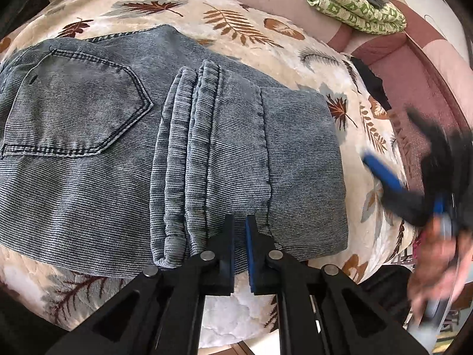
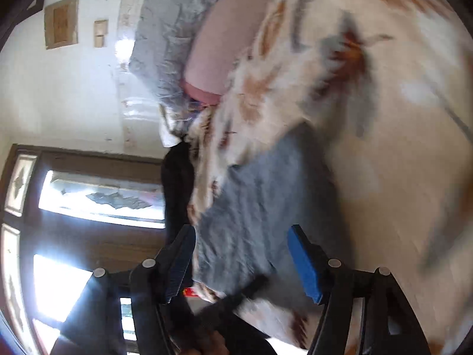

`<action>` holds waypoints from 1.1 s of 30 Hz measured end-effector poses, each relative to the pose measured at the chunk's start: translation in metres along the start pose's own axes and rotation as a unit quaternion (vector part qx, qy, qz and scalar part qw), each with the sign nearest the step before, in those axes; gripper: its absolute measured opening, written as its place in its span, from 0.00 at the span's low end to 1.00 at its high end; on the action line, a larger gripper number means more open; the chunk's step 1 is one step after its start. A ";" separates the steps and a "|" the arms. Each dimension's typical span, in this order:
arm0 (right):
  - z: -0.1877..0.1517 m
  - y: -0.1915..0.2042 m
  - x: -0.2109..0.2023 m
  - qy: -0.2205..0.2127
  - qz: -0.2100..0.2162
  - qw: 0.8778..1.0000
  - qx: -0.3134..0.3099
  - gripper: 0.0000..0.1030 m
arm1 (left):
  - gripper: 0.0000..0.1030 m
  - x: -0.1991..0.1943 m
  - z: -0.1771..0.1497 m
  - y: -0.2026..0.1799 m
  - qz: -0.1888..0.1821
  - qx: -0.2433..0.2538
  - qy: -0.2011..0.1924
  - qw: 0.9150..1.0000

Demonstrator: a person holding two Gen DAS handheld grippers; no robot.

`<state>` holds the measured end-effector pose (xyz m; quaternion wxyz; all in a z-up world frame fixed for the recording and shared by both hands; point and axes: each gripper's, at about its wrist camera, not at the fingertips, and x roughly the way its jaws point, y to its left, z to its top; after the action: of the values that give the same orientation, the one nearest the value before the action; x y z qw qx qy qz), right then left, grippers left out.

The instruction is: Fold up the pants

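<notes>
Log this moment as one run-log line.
jeans: folded, hems on top, on blanket | left gripper: nearly shut, empty, at near edge | right gripper: open, blurred, beside jeans | phase: fold laid

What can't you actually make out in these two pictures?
- Left wrist view: the right gripper is motion-smeared; its opening is unreadable here.
- Left wrist view: whether the nearly closed left gripper pinches the jeans is hidden by its fingers.
- Right wrist view: the blanket pattern is blurred.
- Left wrist view: the green cloth is cut off by the frame's edge.
</notes>
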<state>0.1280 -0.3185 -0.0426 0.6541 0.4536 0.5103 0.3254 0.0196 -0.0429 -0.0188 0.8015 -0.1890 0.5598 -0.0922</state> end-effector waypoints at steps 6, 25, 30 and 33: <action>0.053 -0.054 0.056 0.025 -0.032 0.997 0.061 0.61 | 0.08 -0.002 -0.004 0.007 -0.008 -0.003 0.001 1.000; -0.002 -0.007 0.011 0.023 0.011 0.999 -0.019 0.72 | 0.08 0.001 -0.006 -0.003 0.009 0.023 -0.013 1.000; -0.032 -0.045 0.018 0.040 -0.014 0.999 0.017 0.70 | 0.08 -0.003 -0.001 -0.004 0.004 0.014 -0.011 1.000; -0.030 -0.038 0.010 0.032 -0.008 0.999 -0.002 0.73 | 0.21 -0.025 0.008 -0.012 0.016 0.020 -0.044 0.999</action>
<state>0.1002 -0.3157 -0.0836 0.6411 0.4379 0.5340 0.3349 0.0193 -0.0429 0.0096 0.8306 -0.1676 0.5245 -0.0824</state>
